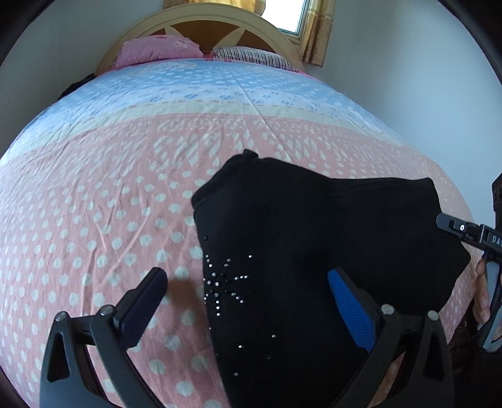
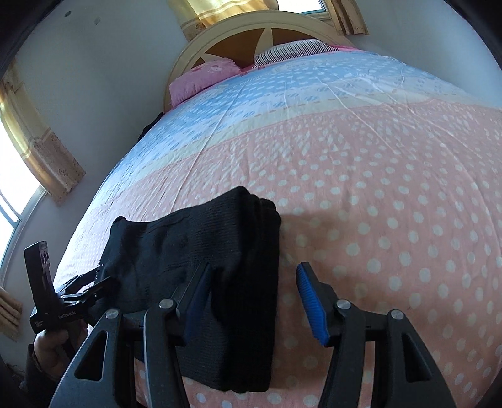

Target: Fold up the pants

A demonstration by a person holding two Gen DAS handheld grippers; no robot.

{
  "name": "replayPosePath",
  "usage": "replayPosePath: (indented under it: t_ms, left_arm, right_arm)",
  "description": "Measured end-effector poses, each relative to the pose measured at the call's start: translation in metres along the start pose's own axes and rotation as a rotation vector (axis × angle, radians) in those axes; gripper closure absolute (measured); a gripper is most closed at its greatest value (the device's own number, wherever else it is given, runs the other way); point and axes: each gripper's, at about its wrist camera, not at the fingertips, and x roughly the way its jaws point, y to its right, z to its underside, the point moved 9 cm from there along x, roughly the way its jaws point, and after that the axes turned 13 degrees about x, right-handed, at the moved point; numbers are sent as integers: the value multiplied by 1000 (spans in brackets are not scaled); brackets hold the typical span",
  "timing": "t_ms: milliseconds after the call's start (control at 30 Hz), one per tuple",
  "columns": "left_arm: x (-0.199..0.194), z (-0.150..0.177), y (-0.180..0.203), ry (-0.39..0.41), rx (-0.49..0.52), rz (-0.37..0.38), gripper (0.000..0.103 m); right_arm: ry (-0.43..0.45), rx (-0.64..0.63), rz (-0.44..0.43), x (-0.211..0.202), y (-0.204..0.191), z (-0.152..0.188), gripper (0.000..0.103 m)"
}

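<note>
A: Pants (image 2: pixel 219 251), black, lie on the near part of a bed (image 2: pixel 392 188) with a pink dotted cover, folded into a thick, compact stack. In the right wrist view, several layers show along the stack's right edge.

B: Where are the 2 grippers?

A: Both hover over the stack, angled downward. The left gripper (image 1: pixel 248 301) has its fingers spread wide, straddling the left edge near a rhinestone star (image 1: pixel 224 282); nothing is between its pads. The right gripper (image 2: pixel 254 298) is also parted and empty, its left finger over the fabric, its right finger over bare cover.

B: Why held that way?

A: Judging by the neat stack and the empty, apart fingers, the folding looks nearly or fully done; the grippers seem placed to tidy edges or let go.

B: Anything beyond?

A: 2 pillows (image 1: pixel 157 51) rest against a headboard (image 1: pixel 200 22).
</note>
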Motion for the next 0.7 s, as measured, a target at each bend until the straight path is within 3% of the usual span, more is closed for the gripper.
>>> replayPosePath:
  t_ms: [400,467,533,700]
  left_arm:
    - [5,-1,0,-7,-23,111,0]
    - [4,-2,0,-6,-26,121,3]
    - [2,-3,5,1,-11,131,15]
    - [1,-3,10,10,10,134,24]
  right_arm:
    - [-73,101,-91,8,5,12,46]
    - [-77,126,-111,9,7,12,49]
    - [-75,117,-137,7,1,14,61]
    - [-69,108,-134,9,-4,18,62]
